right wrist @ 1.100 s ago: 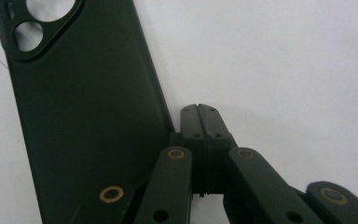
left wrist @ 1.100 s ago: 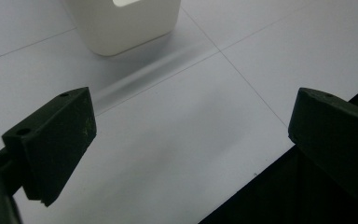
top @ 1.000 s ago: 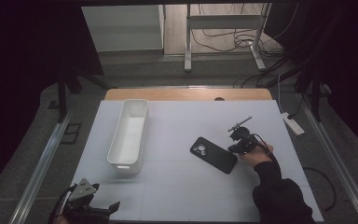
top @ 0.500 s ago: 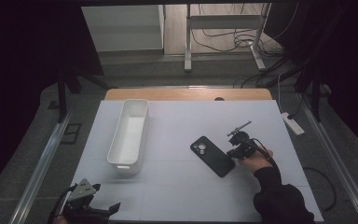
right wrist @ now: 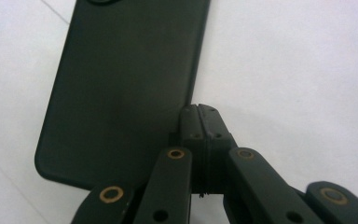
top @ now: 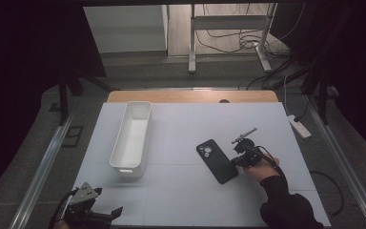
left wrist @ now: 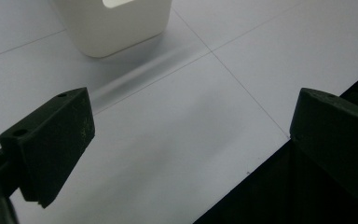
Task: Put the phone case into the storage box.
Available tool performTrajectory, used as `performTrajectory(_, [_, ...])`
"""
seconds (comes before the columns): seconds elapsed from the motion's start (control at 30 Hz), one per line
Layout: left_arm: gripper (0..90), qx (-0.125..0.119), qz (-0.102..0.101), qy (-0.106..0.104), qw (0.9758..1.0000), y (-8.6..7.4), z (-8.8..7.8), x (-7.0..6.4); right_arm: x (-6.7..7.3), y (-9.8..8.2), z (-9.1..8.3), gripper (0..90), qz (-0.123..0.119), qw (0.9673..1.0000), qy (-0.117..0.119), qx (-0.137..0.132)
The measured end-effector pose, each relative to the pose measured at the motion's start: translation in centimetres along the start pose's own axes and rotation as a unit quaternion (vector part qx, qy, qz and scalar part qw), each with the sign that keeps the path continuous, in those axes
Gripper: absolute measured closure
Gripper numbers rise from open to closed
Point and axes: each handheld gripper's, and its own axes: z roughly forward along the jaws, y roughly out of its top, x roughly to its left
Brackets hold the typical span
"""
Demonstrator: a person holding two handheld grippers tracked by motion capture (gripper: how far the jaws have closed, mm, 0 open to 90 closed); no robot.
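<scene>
A black phone (top: 217,161) lies back-up on the white table (top: 181,191), right of centre. My right gripper (top: 238,160) is shut, nothing between its jaws, and its tips rest against the phone's right long edge near the lower corner. In the right gripper view the closed jaws (right wrist: 198,114) meet right at the phone (right wrist: 121,84) edge. My left gripper (top: 113,213) rests at the table's near left corner. Its jaws (left wrist: 191,135) stand wide open over bare table, with nothing between them. A white bin (top: 118,148) stands to the left, empty as far as I can see.
The bin's near end (left wrist: 116,28) lies just ahead of my left gripper. A white power strip (top: 298,126) lies off the table's right edge. The table's near edge runs close under the left gripper's right jaw. Cables and metal stand legs lie on the floor beyond.
My right hand has slipped slightly toward the near edge along the phone's side, and the phone looks turned a little. The left gripper has not moved.
</scene>
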Motion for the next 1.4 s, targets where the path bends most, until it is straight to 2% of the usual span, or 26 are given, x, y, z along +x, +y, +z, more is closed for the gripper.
performTrajectory(0.3, [0.7,0.000,0.000,0.000,1.0000,0.0,0.0,0.0,0.4,-0.2,-0.1,89.9,-0.005,1.0000,0.004,0.000])
performTrajectory(0.5, [0.7,0.001,0.001,0.000,1.0000,0.0,0.0,0.0,0.3,-0.2,-0.8,86.6,-0.003,0.9999,-0.005,-0.016])
performTrajectory(0.63, [0.7,0.001,0.001,0.001,1.0000,0.0,0.0,0.0,0.4,-0.2,-1.3,80.0,0.002,0.9995,-0.019,-0.026])
performTrajectory(0.8, [0.7,0.002,0.002,0.003,1.0000,0.0,0.0,-0.1,0.7,0.0,-2.1,70.7,0.001,0.9991,-0.018,-0.038])
performTrajectory(0.9, [0.7,0.002,0.002,0.002,1.0000,0.0,0.0,-0.1,1.1,0.1,-2.6,65.0,-0.004,0.9987,-0.026,-0.044])
performTrajectory(1.03, [0.7,0.003,0.002,0.003,1.0000,0.0,0.1,-0.1,1.5,0.2,-3.0,53.6,-0.004,0.9984,-0.033,-0.046])
performTrajectory(1.1, [0.7,0.003,0.002,0.003,1.0000,0.0,0.1,-0.1,1.6,0.2,-3.1,50.1,-0.006,0.9984,-0.029,-0.048])
performTrajectory(1.27, [0.8,0.004,0.002,0.004,1.0000,0.0,0.1,-0.1,1.7,0.2,-3.2,32.4,-0.011,0.9978,-0.034,-0.055])
performTrajectory(1.3, [0.8,0.004,0.003,0.004,1.0000,0.0,0.1,-0.1,1.7,0.2,-3.2,32.4,-0.011,0.9978,-0.034,-0.055])
performTrajectory(1.4, [0.8,0.004,0.003,0.004,1.0000,0.1,0.1,-0.1,1.9,0.2,-3.3,22.9,-0.013,0.9975,-0.034,-0.061])
